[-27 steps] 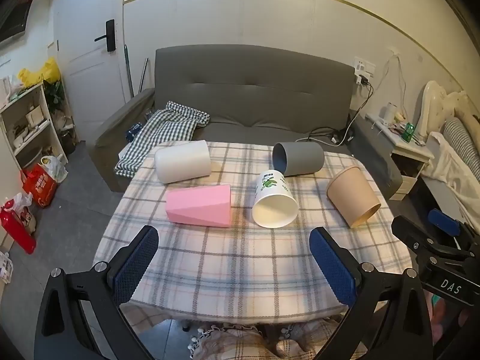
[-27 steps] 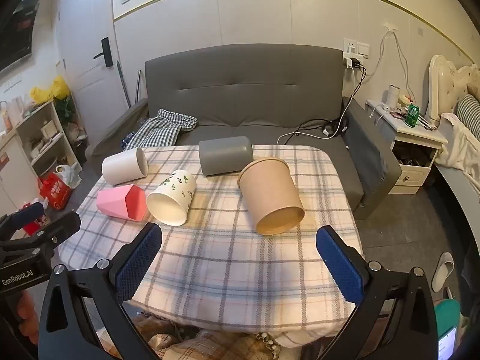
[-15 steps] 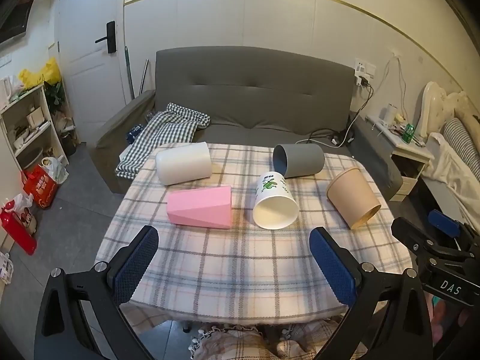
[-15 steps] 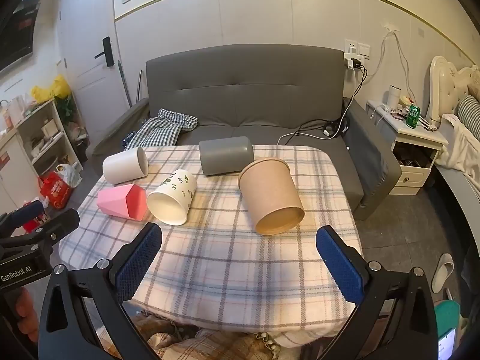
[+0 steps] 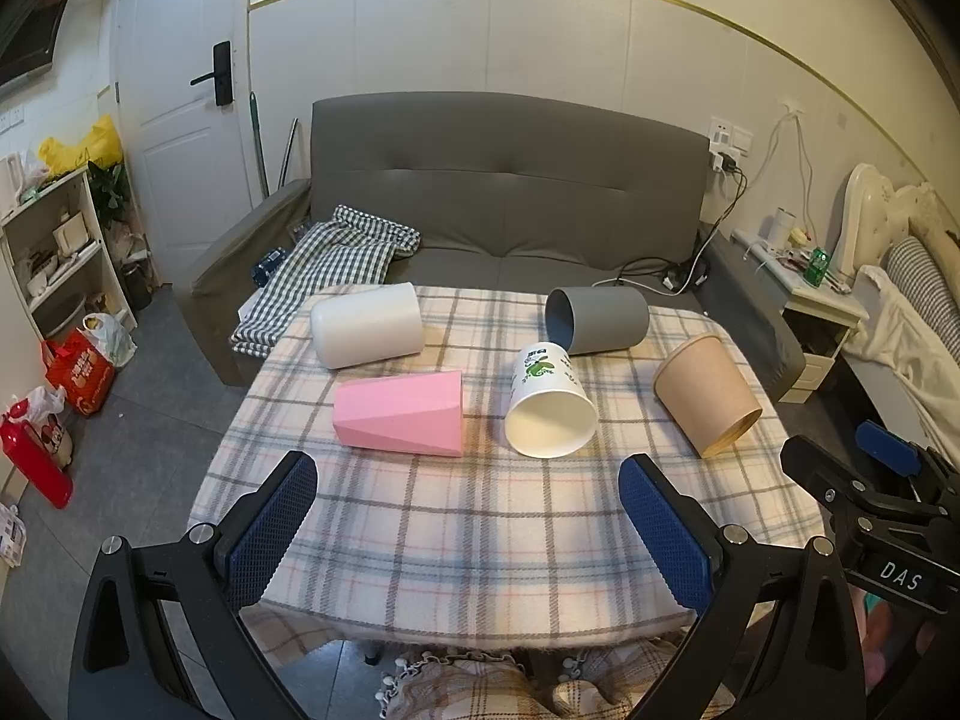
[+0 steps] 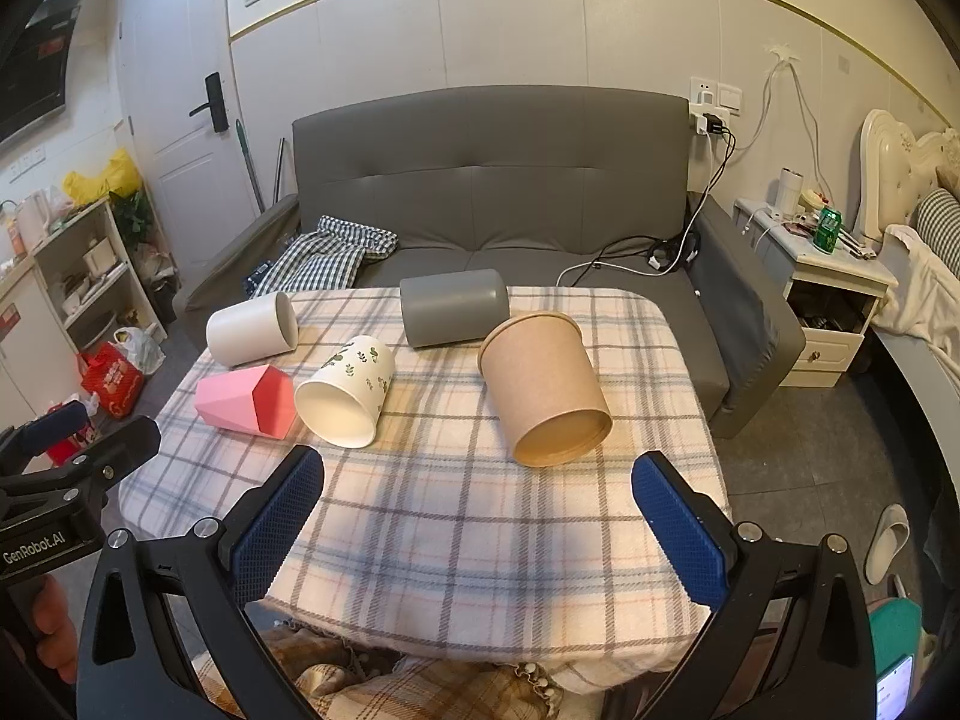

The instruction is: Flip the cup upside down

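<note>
Several cups lie on their sides on the plaid-covered table point(image 5: 480, 528): a white cup point(image 5: 367, 325), a pink faceted cup point(image 5: 401, 413), a white paper cup with green print point(image 5: 549, 402), a grey cup point(image 5: 599, 319) and a brown paper cup point(image 5: 705, 393). The right wrist view shows them too: white point(image 6: 252, 329), pink point(image 6: 246, 401), printed point(image 6: 347, 390), grey point(image 6: 453, 307), brown point(image 6: 543, 387). My left gripper point(image 5: 468, 531) is open and empty over the near table edge. My right gripper point(image 6: 477, 531) is open and empty, below the brown cup.
A grey sofa point(image 5: 510, 192) with a checked cloth point(image 5: 324, 264) stands behind the table. A shelf point(image 5: 54, 252) and bags are at the left, a nightstand point(image 5: 804, 294) and bed at the right. Each gripper shows at the other view's edge.
Both views have shifted very slightly; the cups lie as before and both grippers stay open.
</note>
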Demonstrator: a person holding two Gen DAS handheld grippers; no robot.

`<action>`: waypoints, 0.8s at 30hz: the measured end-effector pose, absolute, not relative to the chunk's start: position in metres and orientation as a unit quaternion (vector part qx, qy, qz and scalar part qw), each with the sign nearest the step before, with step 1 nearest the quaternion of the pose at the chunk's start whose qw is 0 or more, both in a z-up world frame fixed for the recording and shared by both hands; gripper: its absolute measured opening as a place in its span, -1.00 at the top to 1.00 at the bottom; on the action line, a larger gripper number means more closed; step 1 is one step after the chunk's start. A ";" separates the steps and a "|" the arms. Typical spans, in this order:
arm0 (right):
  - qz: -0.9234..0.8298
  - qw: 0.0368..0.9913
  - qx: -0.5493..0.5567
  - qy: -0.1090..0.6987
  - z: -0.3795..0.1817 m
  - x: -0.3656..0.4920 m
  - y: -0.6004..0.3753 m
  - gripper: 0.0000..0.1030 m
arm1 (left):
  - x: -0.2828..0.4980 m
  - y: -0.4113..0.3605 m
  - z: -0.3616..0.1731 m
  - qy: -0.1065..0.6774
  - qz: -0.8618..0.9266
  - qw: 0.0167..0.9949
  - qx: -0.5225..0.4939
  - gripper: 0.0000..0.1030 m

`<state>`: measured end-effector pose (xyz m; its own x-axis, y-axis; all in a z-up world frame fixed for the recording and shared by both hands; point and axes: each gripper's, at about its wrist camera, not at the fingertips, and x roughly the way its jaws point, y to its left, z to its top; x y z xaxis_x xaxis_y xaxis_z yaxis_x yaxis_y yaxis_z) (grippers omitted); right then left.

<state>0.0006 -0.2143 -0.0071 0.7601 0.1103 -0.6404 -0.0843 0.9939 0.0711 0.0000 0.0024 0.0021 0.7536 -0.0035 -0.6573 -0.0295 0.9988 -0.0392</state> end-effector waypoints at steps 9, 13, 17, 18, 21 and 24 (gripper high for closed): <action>0.052 0.938 0.019 0.343 -0.008 0.001 -0.214 -1.00 | 0.000 0.002 0.001 0.351 0.007 0.936 -0.024 -1.00; 0.052 0.937 0.020 0.344 -0.008 0.001 -0.214 -1.00 | 0.000 0.002 0.001 0.351 0.007 0.936 -0.024 -1.00; 0.052 0.937 0.020 0.344 -0.008 0.001 -0.214 -1.00 | 0.000 0.002 0.001 0.351 0.007 0.936 -0.024 -1.00; 0.052 0.937 0.020 0.344 -0.008 0.001 -0.214 -1.00 | 0.000 0.002 0.001 0.351 0.007 0.936 -0.024 -1.00; 0.052 0.937 0.020 0.345 -0.008 0.001 -0.214 -1.00 | 0.000 0.002 0.001 0.351 0.007 0.936 -0.024 -1.00; 0.052 0.937 0.020 0.344 -0.006 0.003 -0.215 -1.00 | 0.000 0.002 0.001 0.352 0.007 0.936 -0.025 -1.00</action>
